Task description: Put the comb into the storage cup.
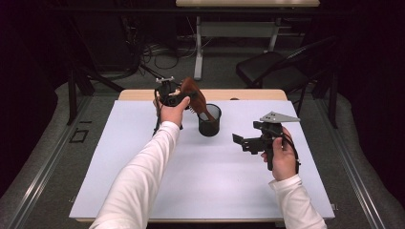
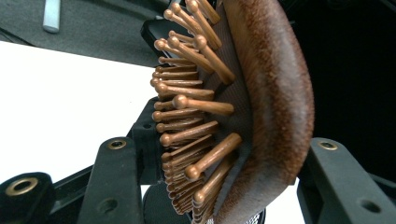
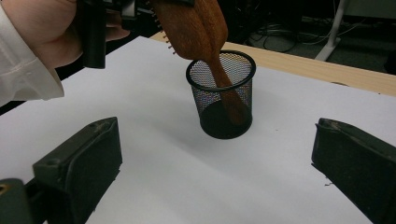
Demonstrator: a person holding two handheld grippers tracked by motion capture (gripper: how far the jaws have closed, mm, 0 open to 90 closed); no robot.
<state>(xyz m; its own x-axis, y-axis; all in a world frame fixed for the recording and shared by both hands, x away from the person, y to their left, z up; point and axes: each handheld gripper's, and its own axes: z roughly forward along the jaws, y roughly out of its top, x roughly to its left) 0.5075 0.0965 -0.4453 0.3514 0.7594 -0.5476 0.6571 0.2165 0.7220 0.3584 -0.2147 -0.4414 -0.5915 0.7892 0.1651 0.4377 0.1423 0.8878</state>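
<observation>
Wooden hairbrush (image 1: pixel 193 94) clamped in left gripper (image 1: pixel 177 99) fingers, handle inside mesh cup (image 1: pixel 209 120), right gripper (image 1: pixel 244 142) fingers apart, clear.

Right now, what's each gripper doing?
Left gripper: shut on the hairbrush, handle down in the mesh cup.
Right gripper: open, holding nothing.

One wooden hairbrush (image 1: pixel 193 93), one black mesh cup (image 1: pixel 210 121), one tabletop (image 1: pixel 205 186), two grippers: the left gripper (image 1: pixel 184 99) and the right gripper (image 1: pixel 239 140).

Dark room; grey floor (image 1: pixel 57 143) (cables (image 1: pixel 157 57)), black chair (image 1: pixel 272 69).
</observation>
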